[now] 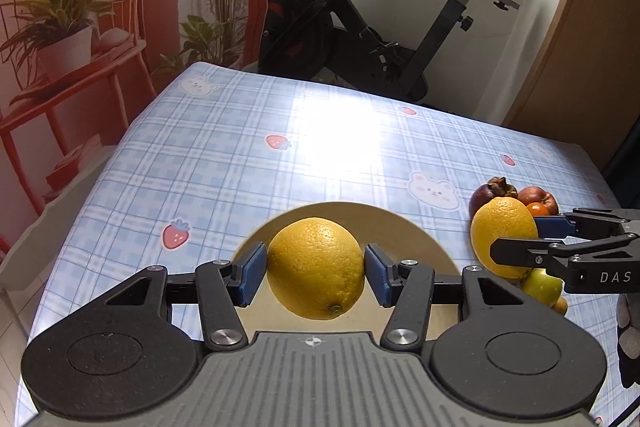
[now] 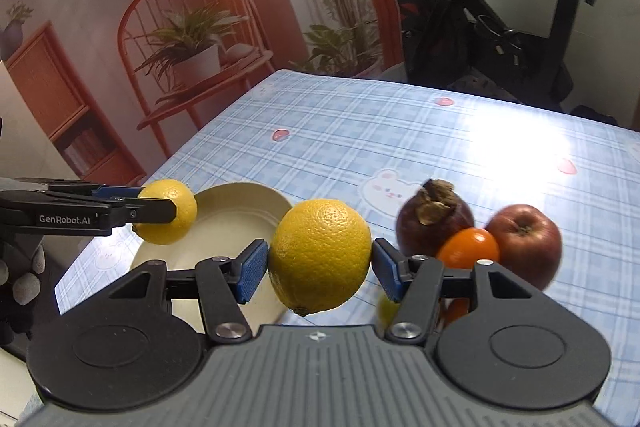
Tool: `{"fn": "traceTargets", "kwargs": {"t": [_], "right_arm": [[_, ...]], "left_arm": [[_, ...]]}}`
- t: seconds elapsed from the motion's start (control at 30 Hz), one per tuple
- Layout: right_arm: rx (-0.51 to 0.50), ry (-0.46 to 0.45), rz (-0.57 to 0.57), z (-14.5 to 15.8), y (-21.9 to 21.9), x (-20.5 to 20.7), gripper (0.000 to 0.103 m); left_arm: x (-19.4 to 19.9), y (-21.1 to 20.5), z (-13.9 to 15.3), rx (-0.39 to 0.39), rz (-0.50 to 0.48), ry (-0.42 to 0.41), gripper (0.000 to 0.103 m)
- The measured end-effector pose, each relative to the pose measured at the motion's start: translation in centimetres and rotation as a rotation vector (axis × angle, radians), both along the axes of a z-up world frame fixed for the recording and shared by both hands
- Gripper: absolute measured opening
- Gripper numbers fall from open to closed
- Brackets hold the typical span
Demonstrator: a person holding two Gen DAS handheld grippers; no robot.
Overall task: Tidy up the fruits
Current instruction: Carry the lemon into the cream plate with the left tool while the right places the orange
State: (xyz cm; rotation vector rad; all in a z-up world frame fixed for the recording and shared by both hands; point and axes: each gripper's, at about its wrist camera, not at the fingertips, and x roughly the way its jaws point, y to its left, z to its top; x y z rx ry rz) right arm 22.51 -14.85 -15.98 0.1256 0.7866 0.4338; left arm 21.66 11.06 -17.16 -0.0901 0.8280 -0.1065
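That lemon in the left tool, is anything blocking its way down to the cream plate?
Nothing visible does. The left tool holds its lemon above the plate, whose visible surface is bare. The other fruits sit off to its right.

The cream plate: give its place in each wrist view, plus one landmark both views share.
Left wrist view: the cream plate sits at lower centre, directly behind the lemon held in the left gripper.
Right wrist view: the plate lies lower left, partly hidden by the right gripper.
Shared landmark: the dark mangosteen in the fruit pile.

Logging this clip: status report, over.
Left gripper shut on lemon. Right gripper shut on second lemon. Plate empty, nothing blocking.
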Motion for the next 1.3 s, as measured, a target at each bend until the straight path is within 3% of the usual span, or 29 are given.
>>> {"fn": "traceTargets", "kwargs": {"t": [0.3, 0.8, 1.07, 1.3], "right_arm": [[-0.070, 0.015, 0.087, -0.9, 4.5, 2.2, 0.060], [-0.167, 0.017, 0.128, -2.9, 7.5, 3.1, 0.060], [-0.214, -0.008, 0.116, -3.4, 7.3, 4.2, 0.060], [-0.188, -0.006, 0.099, -3.4, 7.0, 4.0, 0.061]], "left_arm": [[0.6, 1.4, -1.3, -0.008, -0.021, -0.002, 0.056], [1.6, 1.4, -2.4, 0.036, -0.045, -0.012, 0.056], [2.4, 1.3, -2.9, 0.025, -0.061, -0.012, 0.056], [2.2, 1.7, -2.9, -0.010, -0.054, -0.018, 0.057]]}}
